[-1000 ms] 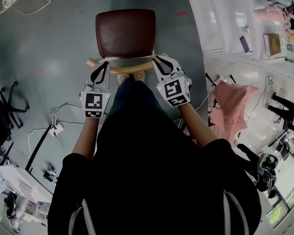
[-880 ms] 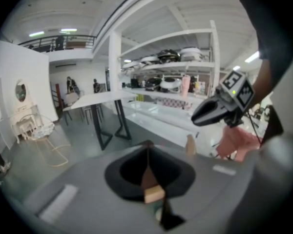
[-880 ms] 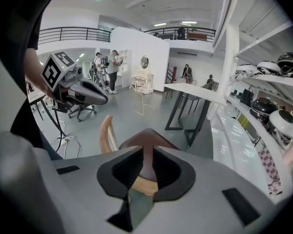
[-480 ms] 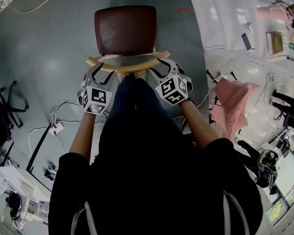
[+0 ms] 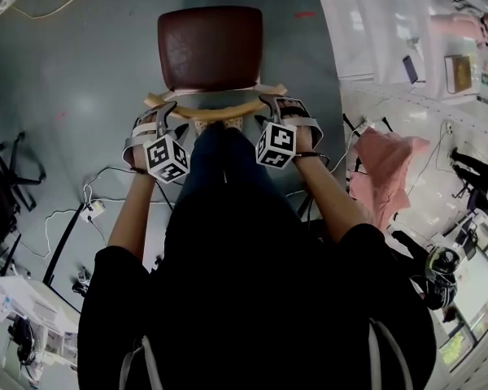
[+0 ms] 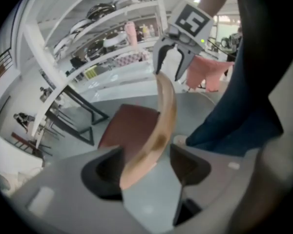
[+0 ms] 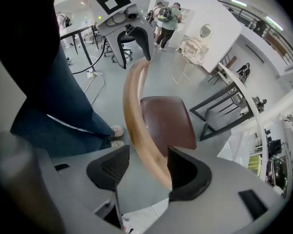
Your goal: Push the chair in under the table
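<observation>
As both grippers' point(image 5: 161, 114) point(image 5: 281, 106) jaws open, chair backrest point(image 5: 214, 107) sits between them.

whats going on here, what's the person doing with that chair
A person stands behind a chair with a gripper in each hand. The left gripper and right gripper straddle opposite ends of its curved wooden backrest. Both sets of jaws are opening, with the backrest between them, not clamped. The chair stands on open floor, not yet pushed in.
</observation>
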The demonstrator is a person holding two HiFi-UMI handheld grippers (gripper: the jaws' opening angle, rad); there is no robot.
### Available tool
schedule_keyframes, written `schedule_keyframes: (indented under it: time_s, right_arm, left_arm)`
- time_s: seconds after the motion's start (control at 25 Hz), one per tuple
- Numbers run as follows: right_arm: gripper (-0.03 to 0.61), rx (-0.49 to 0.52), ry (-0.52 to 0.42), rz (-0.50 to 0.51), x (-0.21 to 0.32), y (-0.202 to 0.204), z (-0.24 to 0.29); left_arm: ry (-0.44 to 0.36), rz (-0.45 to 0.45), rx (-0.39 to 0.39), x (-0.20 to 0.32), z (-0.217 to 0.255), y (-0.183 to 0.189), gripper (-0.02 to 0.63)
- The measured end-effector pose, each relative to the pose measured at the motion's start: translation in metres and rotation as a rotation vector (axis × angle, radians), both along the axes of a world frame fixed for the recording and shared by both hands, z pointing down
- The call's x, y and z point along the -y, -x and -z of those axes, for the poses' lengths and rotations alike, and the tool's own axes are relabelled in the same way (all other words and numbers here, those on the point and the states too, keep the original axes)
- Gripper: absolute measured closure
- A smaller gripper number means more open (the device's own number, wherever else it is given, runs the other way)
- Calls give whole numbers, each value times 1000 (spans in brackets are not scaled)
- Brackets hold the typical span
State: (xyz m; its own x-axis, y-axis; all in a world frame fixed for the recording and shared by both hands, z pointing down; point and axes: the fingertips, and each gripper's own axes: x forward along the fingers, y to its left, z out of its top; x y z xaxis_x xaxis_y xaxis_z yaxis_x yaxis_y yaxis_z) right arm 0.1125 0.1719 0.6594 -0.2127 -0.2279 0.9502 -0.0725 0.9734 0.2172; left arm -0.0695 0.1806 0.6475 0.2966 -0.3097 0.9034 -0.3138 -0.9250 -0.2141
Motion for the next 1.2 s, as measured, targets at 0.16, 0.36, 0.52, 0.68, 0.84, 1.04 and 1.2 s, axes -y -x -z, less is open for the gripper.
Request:
schedule_keyframes:
  time_s: [0.16,0.36,0.52,0.68,0.84,1.04,1.2]
  right_arm:
    - [371,-70,-1,30,4,-5,-15]
    - [371,-151,-18,99,5,-11,-29]
    - [372,-183,-39,110,10,-11,-33]
    - [373,-213,-32,115,13,-13,-36]
    - [373,-218,-63,147,17,-10,-35]
    - [373,-211,-62,161,17,-9,-35]
    - [373,-217,-60,157,18,-9,-35]
  left_arm:
    - [18,-68,65,-1,-16,3,316]
    - [11,-152,136,-2,-33,7,316]
    - [8,-183,150,0,-41,8,318]
    - [-6,-187,145,7,-43,7,340]
    - [-26,-206,179,11,-47,11,370]
    - [-6,-241,183,11,-49,12,377]
    - [-8,-237,188,12,-50,13,377]
